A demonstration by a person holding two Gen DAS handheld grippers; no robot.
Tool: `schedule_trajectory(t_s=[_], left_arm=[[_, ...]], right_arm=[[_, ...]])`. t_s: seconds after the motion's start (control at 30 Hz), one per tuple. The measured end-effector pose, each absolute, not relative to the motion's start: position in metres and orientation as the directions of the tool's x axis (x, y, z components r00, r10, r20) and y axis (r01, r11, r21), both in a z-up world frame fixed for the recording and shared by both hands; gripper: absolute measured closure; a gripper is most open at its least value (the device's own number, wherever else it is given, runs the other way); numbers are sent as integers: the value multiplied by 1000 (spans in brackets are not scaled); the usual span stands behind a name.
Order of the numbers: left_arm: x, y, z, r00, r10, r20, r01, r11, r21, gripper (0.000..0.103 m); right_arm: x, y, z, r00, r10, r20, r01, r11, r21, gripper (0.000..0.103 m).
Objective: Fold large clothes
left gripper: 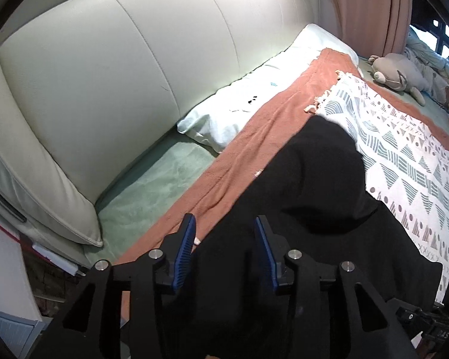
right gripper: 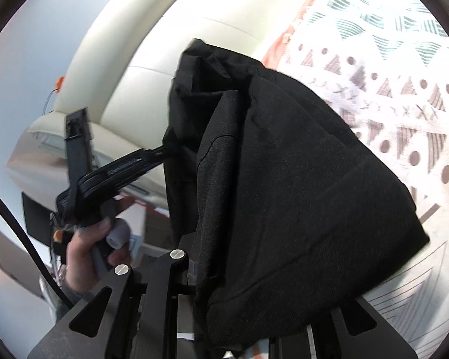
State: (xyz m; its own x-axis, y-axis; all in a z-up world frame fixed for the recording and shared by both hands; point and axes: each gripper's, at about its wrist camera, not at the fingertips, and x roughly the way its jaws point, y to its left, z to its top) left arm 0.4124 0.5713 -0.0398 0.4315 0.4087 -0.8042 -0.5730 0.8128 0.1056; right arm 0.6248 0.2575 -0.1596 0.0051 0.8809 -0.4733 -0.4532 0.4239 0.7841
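Left gripper [left gripper: 224, 233]: jaws stand apart, blue pads [left gripper: 185, 252] clear on both sides. The black garment [left gripper: 308, 209] passes through the gap and under the fingers, but neither pad presses on it, so nothing is gripped here.

Right gripper [right gripper: 224, 284]: the fingertips are buried under folds of the black garment [right gripper: 284, 179]. The cloth bunches tight at the fingers and drapes from them, which agrees with jaws closed on the fabric; the pads themselves are hidden.

The garment lies on the bed, across the rust-coloured blanket [left gripper: 248, 137] and the white patterned throw [left gripper: 404, 155]. In the left wrist view its long axis runs from the near edge of the bed, at the gripper, away toward the headboard [left gripper: 134, 74]. Its far end is a rounded hump lying over the near edge of the throw. Its left edge follows the blanket.

In the right wrist view the garment is a thick, doubled bundle, raised off the throw [right gripper: 404, 89], with a hemmed band along its lower right side.

A hand [right gripper: 86, 254] holds the other gripper's handle at the left of that view.

A pillow [left gripper: 254, 95] lies along the headboard, and a plush toy [left gripper: 398, 71] lies at the far corner of the bed.
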Motion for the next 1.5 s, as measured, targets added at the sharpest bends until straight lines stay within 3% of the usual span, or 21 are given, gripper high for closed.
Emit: schedule_trajectory(t_s=[0.03, 0.1, 0.4, 0.83, 0.97, 1.0, 1.3, 1.33, 1.37, 1.4, 1.43, 1.5], left_arm=[[407, 573, -40, 435, 399, -807, -578, 811, 90, 42], [394, 573, -36, 462, 374, -804, -585, 810, 41, 37], [304, 551, -46, 583, 320, -747, -632, 756, -170, 36], [258, 518, -106, 559, 292, -776, -688, 686, -237, 36], [252, 509, -115, 563, 278, -779, -688, 679, -255, 36], [250, 506, -117, 566, 275, -778, -687, 678, -260, 36], [236, 474, -100, 606, 282, -744, -671, 684, -287, 36], [236, 468, -95, 612, 285, -737, -665, 690, -285, 34], [235, 462, -88, 622, 286, -729, -655, 700, -284, 31], [235, 456, -83, 630, 284, -723, -647, 708, -285, 22], [235, 450, -77, 641, 280, -714, -635, 716, -289, 10], [233, 439, -65, 667, 278, -691, -613, 732, -297, 3]], right_arm=[[626, 261, -165, 12, 869, -495, -444, 448, 776, 89], [632, 262, -174, 20, 840, -543, -428, 498, 754, 89], [630, 247, -185, 8, 817, -577, -379, 536, 754, 89], [656, 270, -199, 12, 754, -657, -391, 608, 691, 87], [649, 254, -199, 52, 683, -729, -391, 685, 614, 57], [648, 249, -197, 65, 673, -737, -388, 697, 603, 54], [620, 196, -135, 140, 638, -757, -441, 725, 529, 51], [617, 192, -130, 145, 639, -755, -448, 723, 526, 48], [612, 185, -118, 160, 638, -753, -459, 724, 515, 34], [608, 178, -109, 177, 637, -751, -468, 725, 505, 21], [604, 171, -100, 196, 636, -747, -476, 727, 494, 19], [597, 155, -85, 224, 635, -739, -480, 732, 484, 19]])
